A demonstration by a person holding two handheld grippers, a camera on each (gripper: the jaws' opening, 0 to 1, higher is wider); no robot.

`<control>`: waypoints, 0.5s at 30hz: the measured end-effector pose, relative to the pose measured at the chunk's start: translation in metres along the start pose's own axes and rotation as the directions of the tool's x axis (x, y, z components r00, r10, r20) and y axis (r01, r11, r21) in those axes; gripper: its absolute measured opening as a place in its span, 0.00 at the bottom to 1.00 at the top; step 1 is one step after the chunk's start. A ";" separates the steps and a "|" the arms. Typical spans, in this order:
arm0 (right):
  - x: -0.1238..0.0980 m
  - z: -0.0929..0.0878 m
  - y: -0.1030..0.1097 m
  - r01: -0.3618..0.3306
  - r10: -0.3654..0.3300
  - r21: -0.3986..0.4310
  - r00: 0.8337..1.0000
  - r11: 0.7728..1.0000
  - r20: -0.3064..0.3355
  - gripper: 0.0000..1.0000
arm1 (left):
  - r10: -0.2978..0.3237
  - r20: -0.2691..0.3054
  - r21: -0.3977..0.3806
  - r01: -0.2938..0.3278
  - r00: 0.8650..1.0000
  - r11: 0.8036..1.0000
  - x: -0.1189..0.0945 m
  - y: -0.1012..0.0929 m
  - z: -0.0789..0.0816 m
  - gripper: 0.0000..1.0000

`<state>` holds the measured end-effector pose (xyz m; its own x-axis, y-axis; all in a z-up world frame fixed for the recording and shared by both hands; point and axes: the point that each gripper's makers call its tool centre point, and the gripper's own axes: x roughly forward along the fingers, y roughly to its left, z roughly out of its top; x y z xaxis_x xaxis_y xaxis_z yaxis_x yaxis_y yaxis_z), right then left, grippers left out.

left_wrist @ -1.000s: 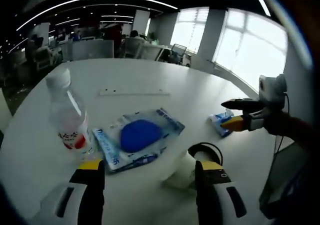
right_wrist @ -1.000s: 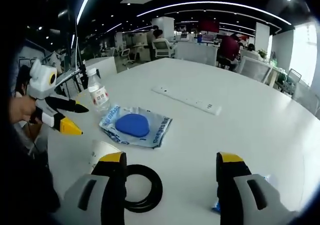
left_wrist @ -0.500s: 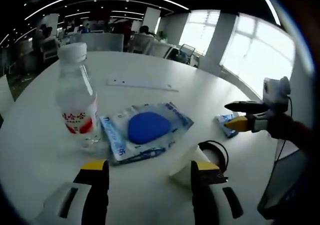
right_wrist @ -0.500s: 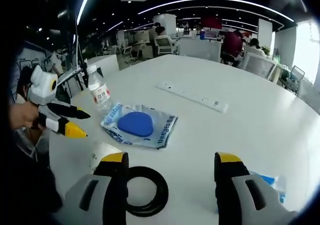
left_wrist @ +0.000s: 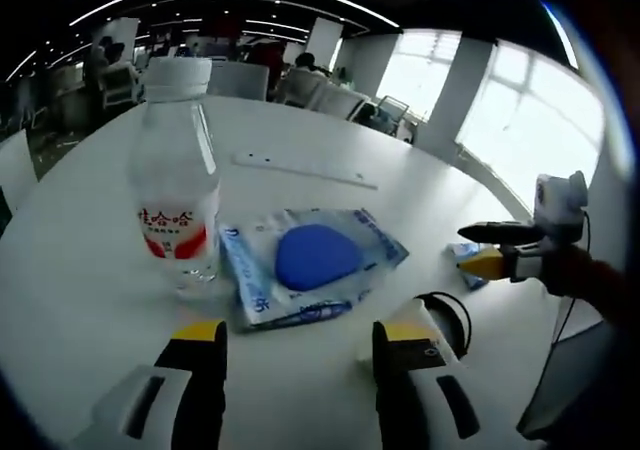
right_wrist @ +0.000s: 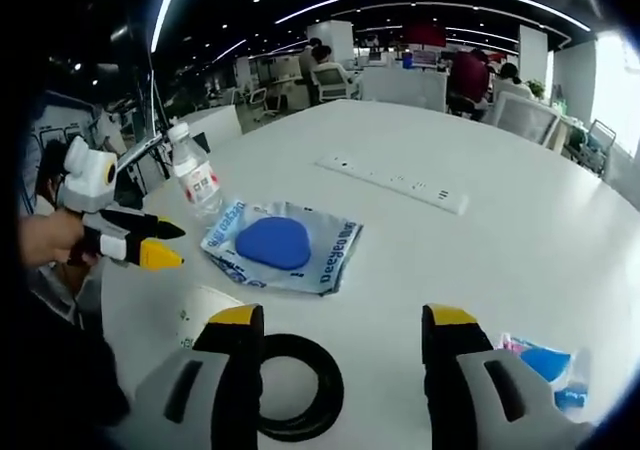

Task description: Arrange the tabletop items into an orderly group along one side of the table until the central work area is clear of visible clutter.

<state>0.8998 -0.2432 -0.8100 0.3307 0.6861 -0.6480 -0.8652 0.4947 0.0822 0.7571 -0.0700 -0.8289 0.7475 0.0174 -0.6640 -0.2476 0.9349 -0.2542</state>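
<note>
Both tongs open; left tongs (left_wrist: 290,345) nearer water bottle (left_wrist: 178,185) than before.

The bottle (left_wrist: 178,185) at the left of the left gripper view carries a white and red label with red Chinese characters, too blurred to read for certain. The clear packet (right_wrist: 285,253) at the middle of the right gripper view has a blue word printed along its right edge, seen upside down, which looks like "Deeyeo"; the same blue print runs along the packet's (left_wrist: 310,268) left edge in the left gripper view but is too small to read there.
</note>
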 end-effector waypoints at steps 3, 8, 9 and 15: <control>0.006 0.001 0.000 -0.008 0.008 0.006 1.000 1.000 -0.001 0.58 | 0.003 0.003 -0.008 -0.003 1.000 1.000 0.002 0.001 0.000 0.56; 0.011 0.000 0.000 -0.013 0.013 0.027 1.000 1.000 -0.004 0.54 | 0.007 0.015 -0.027 -0.007 1.000 1.000 0.004 0.004 0.004 0.54; 0.013 0.000 0.000 -0.015 0.015 0.029 1.000 0.999 -0.005 0.54 | 0.009 0.015 -0.028 -0.008 1.000 1.000 0.005 0.005 0.004 0.54; 0.020 -0.004 0.000 -0.022 0.023 0.053 1.000 0.998 -0.016 0.50 | 0.019 0.006 -0.037 -0.019 1.000 0.999 0.012 0.011 0.003 0.51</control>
<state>0.9052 -0.2316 -0.8259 0.3043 0.6888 -0.6580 -0.8512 0.5067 0.1368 0.7653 -0.0584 -0.8377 0.7464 0.0373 -0.6645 -0.2841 0.9208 -0.2674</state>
